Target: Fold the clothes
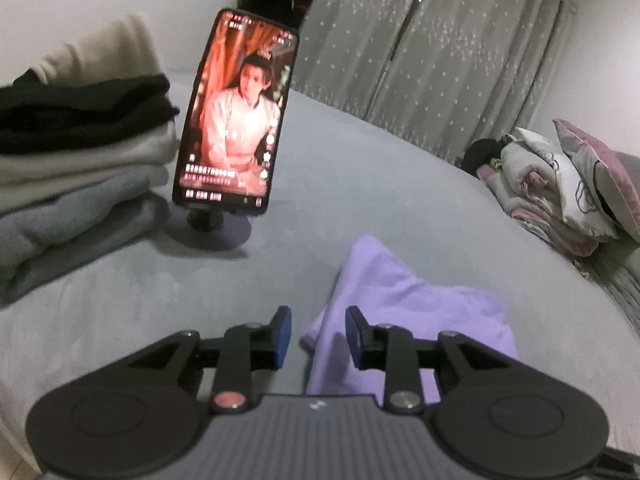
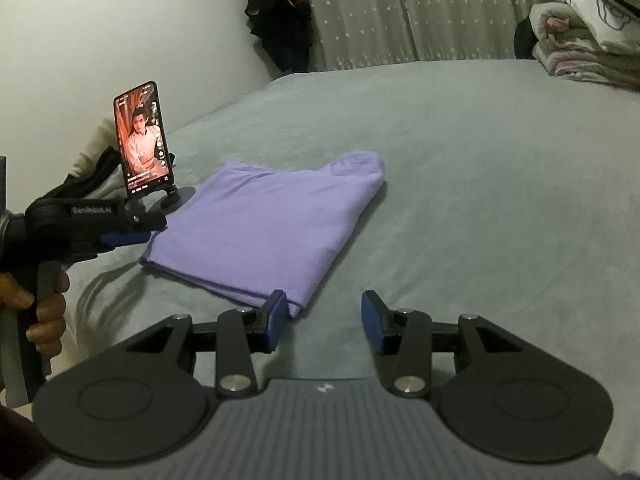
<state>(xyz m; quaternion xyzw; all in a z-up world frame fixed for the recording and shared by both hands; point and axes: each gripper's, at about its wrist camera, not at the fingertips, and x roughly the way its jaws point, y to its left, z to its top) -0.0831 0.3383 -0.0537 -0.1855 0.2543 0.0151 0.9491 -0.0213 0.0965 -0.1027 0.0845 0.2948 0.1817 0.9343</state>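
A lilac garment (image 2: 272,216) of soft, slightly fuzzy knit lies folded into a flat, near-rectangular packet on the bed (image 2: 480,168), whose cover is a smooth grey-green plush. The packet's far corner is rounded and thick where the layers double over; its near edge shows stacked layers.

The right hand-held gripper (image 2: 324,322) is low over the bed at the packet's near corner, its blue-padded fingers spread apart and holding nothing; the left pad sits just at the corner of the cloth. The left hand-held gripper (image 1: 318,334) is by the packet's left edge, its black fingers with blue pads also apart and empty, with lilac cloth showing between and beyond them. In the right wrist view a hand (image 2: 44,308) grips its handle.

Just beyond the packet's left side a phone (image 1: 238,114) stands upright on a small round-based stand (image 1: 212,232), screen lit. Left of it rises a stack of folded clothes (image 1: 80,168): grey at the bottom, cream, black, then cream on top. Star-patterned grey curtains (image 1: 420,40) hang behind the bed, with a dark garment (image 2: 280,16) hanging at the corner by the wall. A heap of flowered bedding and pillows (image 1: 560,184) lies at the far right of the bed, well apart from the packet.
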